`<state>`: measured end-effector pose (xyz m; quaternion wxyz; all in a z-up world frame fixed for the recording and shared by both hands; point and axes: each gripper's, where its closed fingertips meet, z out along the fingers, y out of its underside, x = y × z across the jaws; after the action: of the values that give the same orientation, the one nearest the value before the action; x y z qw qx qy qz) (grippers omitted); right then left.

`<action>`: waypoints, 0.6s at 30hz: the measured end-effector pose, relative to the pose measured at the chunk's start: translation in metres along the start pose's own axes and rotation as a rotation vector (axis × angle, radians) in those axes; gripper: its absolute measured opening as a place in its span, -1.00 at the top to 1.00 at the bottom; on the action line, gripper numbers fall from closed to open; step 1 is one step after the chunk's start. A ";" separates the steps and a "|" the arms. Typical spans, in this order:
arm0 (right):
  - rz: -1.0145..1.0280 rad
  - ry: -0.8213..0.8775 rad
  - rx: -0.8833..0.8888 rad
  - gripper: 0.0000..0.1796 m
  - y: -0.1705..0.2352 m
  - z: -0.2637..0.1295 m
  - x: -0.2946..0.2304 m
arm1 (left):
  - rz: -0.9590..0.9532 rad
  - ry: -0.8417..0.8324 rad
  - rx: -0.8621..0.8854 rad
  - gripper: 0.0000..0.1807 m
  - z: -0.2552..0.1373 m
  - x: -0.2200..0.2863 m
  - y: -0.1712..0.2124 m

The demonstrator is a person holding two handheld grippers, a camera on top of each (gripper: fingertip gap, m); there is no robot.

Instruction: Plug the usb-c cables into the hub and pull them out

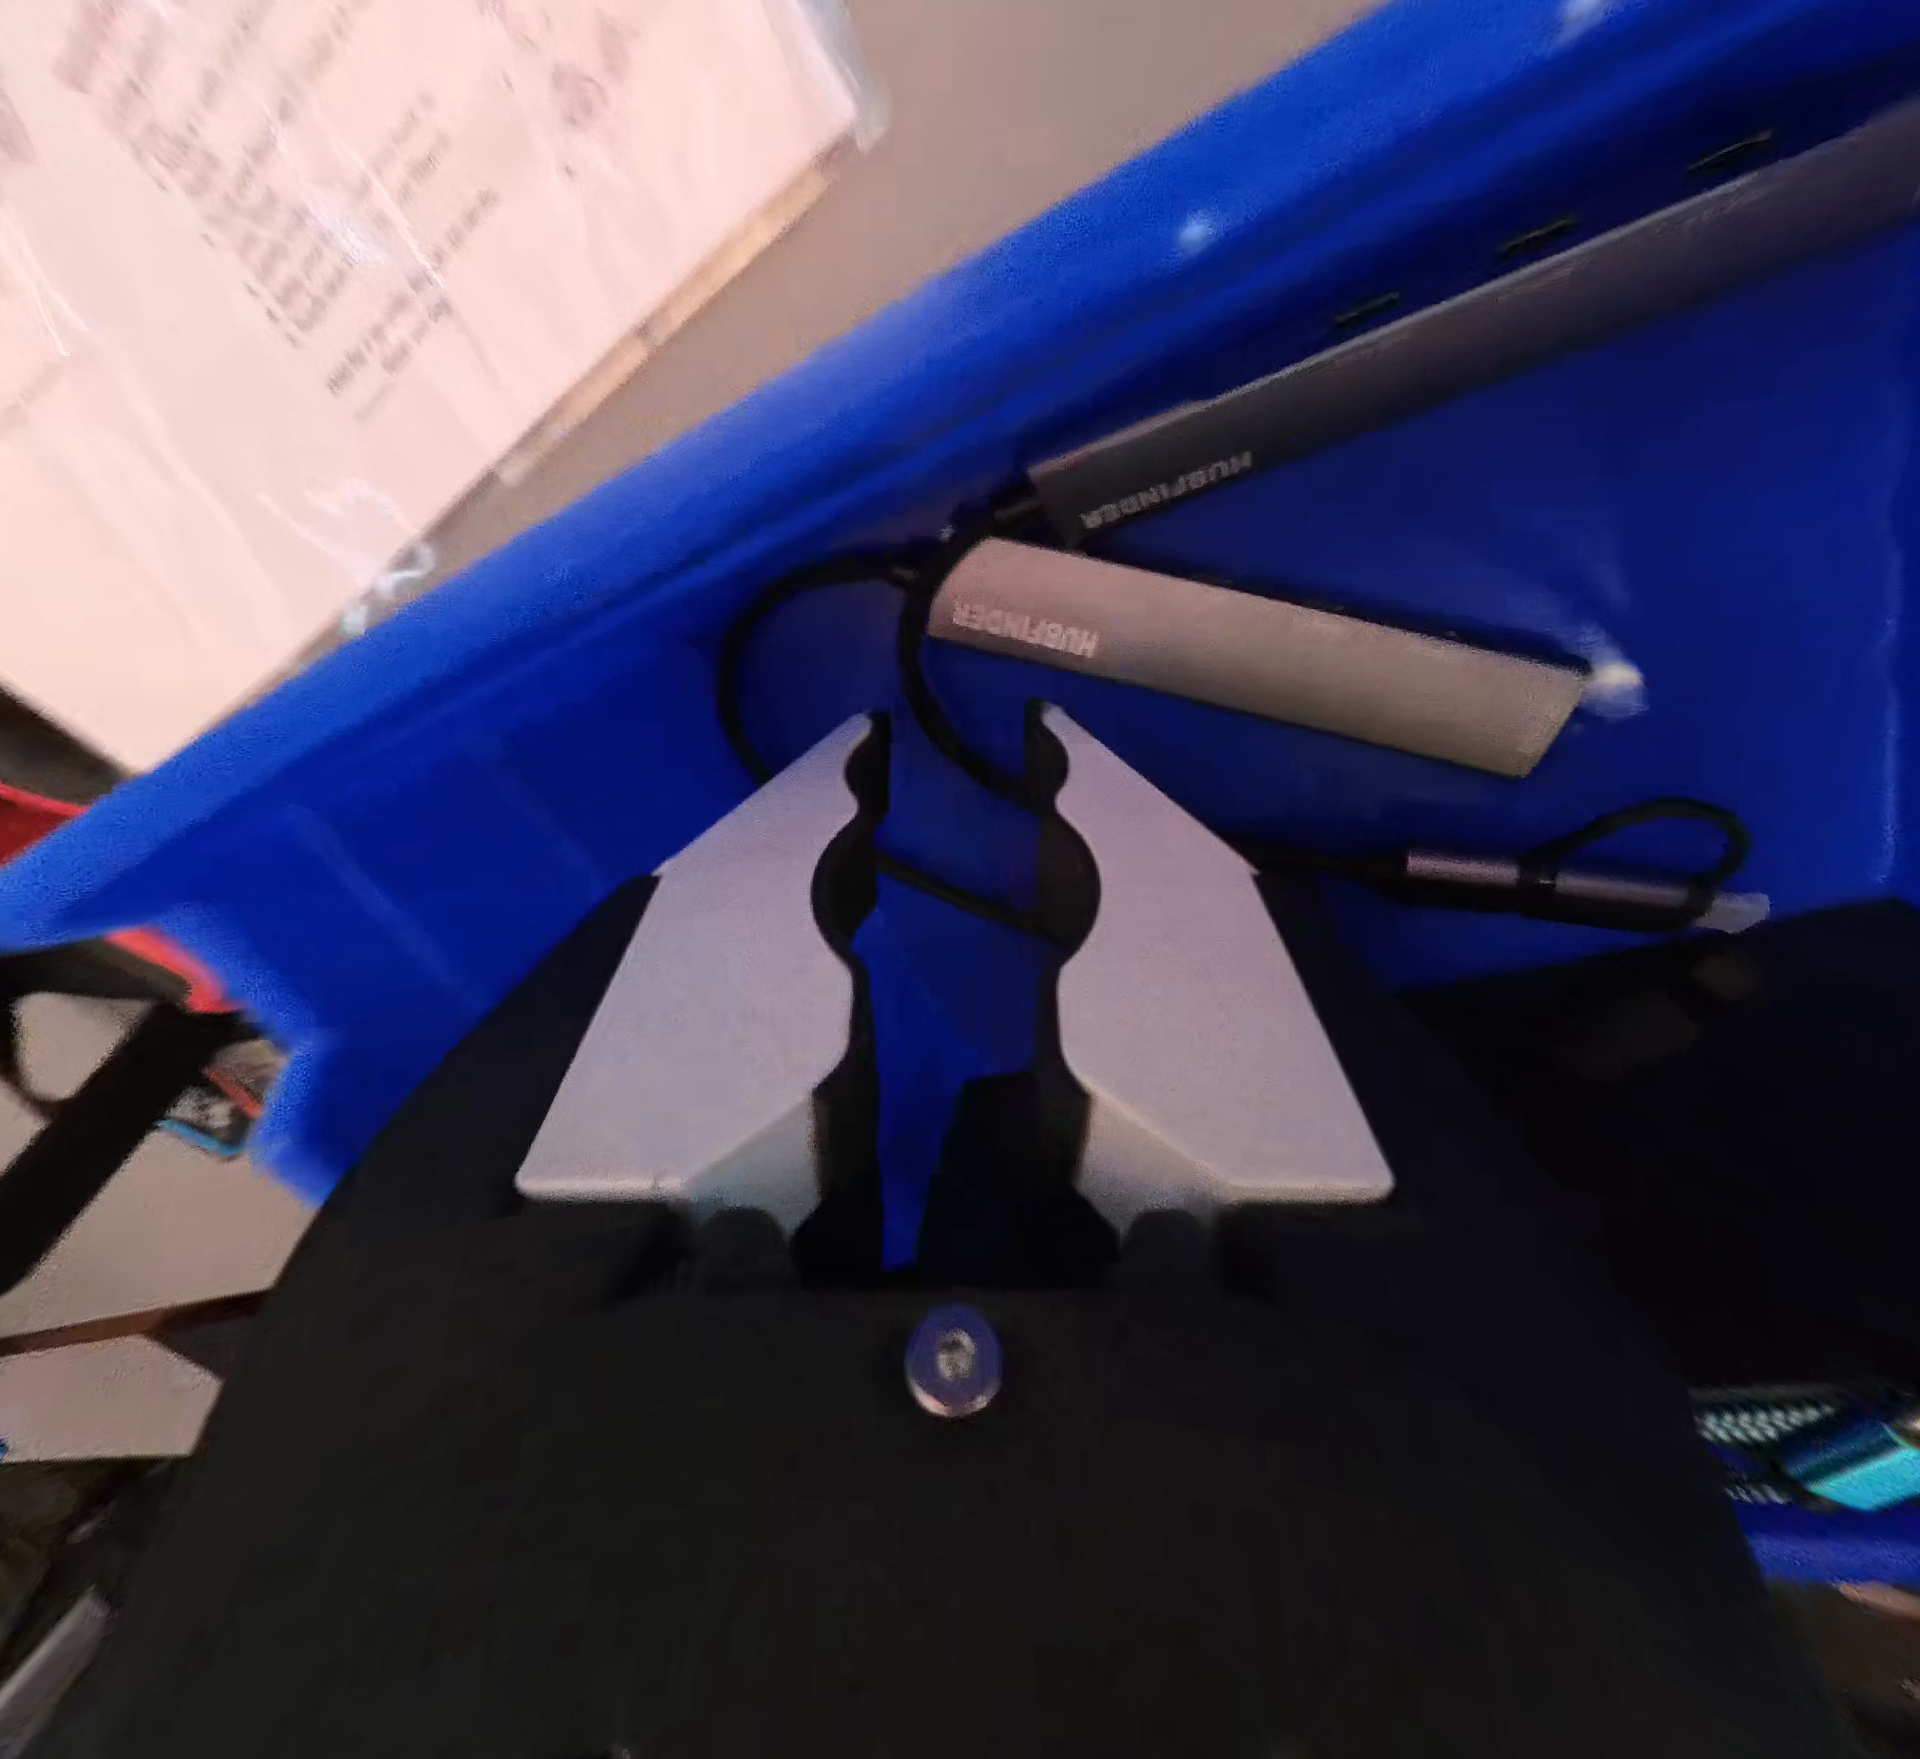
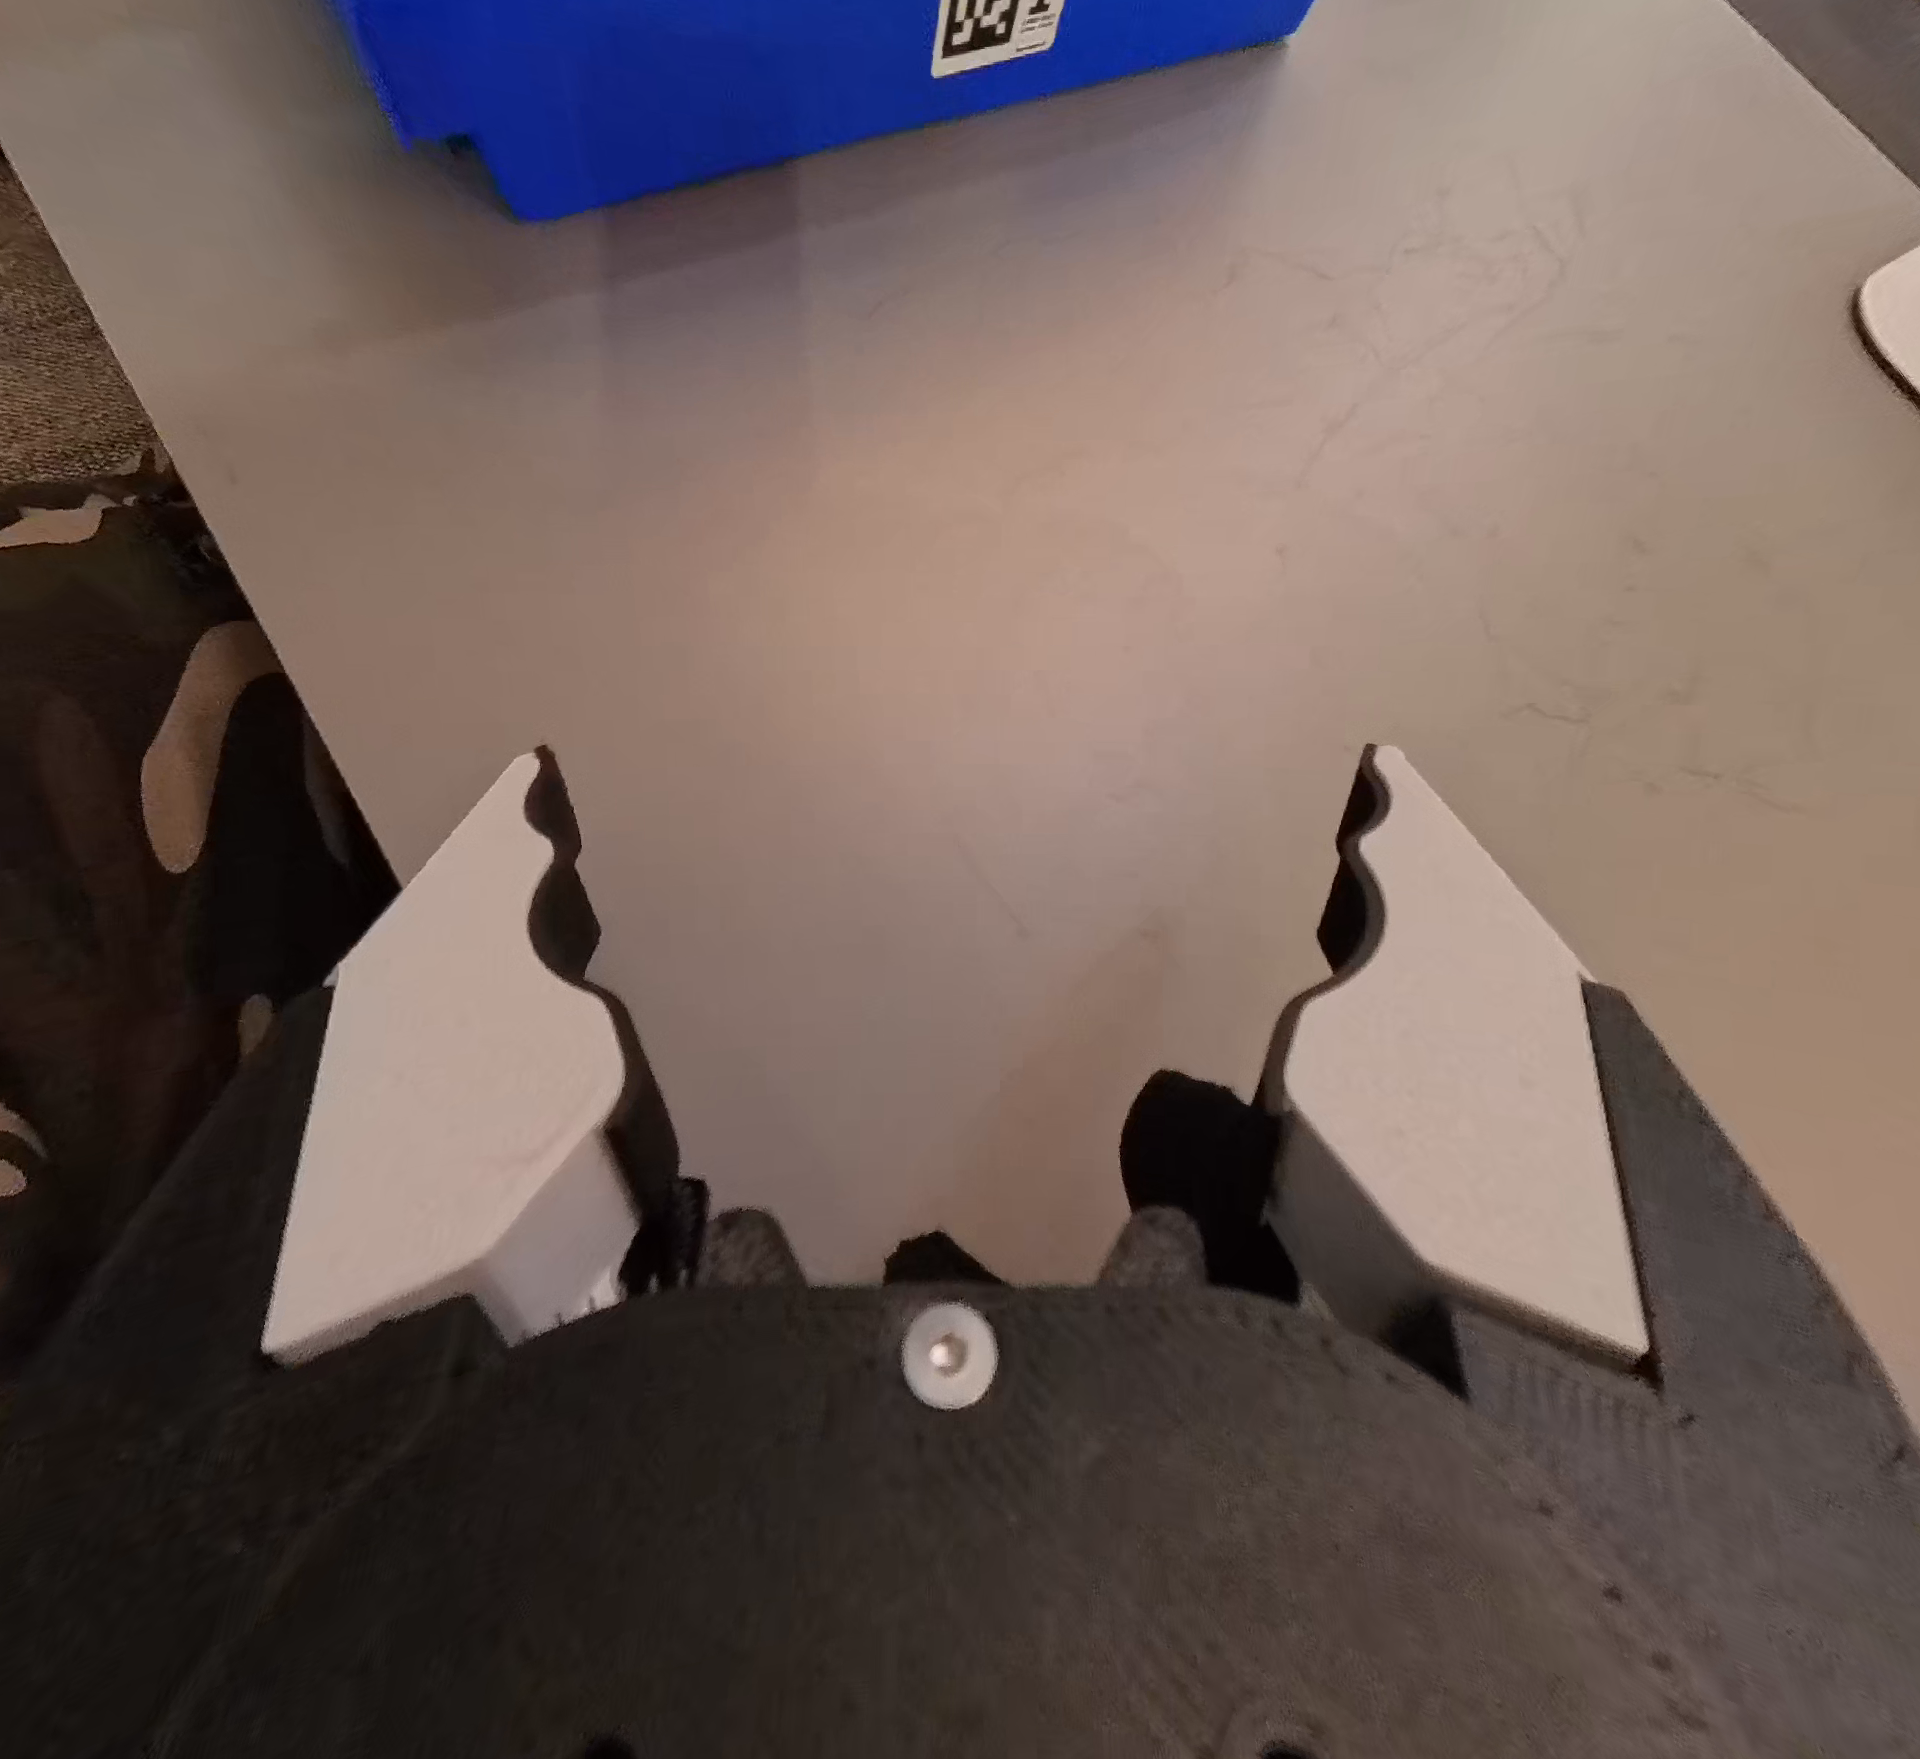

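Observation:
In the left wrist view, two grey USB hubs lie inside a blue bin (image 1: 727,670). One hub (image 1: 1247,660) is just beyond my fingertips. The other hub (image 1: 1507,307) leans on the bin wall. Thin black cables (image 1: 935,733) loop from the hubs' near ends. One ends in a grey plug (image 1: 1538,878) on the bin floor. My left gripper (image 1: 956,722) is inside the bin with its jaws a narrow gap apart. A cable crosses that gap without being clamped. My right gripper (image 2: 956,753) is wide open and empty above the grey table (image 2: 987,462), short of the bin (image 2: 831,47).
A sheet in a clear sleeve (image 1: 364,151) lies beyond the bin. Red and black items (image 1: 104,982) sit to its left. A braided cable with a blue connector (image 1: 1829,1470) is at lower right. A white object (image 2: 1896,338) sits at the table's right edge; camouflage fabric (image 2: 104,774) is left. My hands' fingertips stand some 40 cm from each other. The hub (image 1: 1247,660) lies some 4 cm from my left tips, 35 cm from my right tips. To reach the grey plug (image 1: 1538,878) in a straight line is about 10 cm for my left fingers, about 25 cm for my right.

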<state>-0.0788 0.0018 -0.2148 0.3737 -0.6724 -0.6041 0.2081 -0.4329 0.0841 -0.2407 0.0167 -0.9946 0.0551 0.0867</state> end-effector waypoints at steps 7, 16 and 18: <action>0.009 -0.003 0.003 -0.57 0.000 -0.001 0.001 | -0.002 -0.030 -0.015 0.97 0.005 -0.008 -0.007; 0.020 -0.005 0.015 -0.57 -0.001 -0.003 0.004 | -0.005 -0.145 0.186 0.98 -0.034 -0.022 -0.019; 0.024 -0.006 0.019 -0.57 -0.002 -0.004 0.004 | -0.002 -0.178 0.258 0.98 -0.056 -0.026 -0.021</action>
<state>-0.0768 0.0051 -0.2101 0.3759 -0.6752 -0.5951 0.2205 -0.4465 0.1051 -0.1803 0.1495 -0.9725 0.0630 0.1668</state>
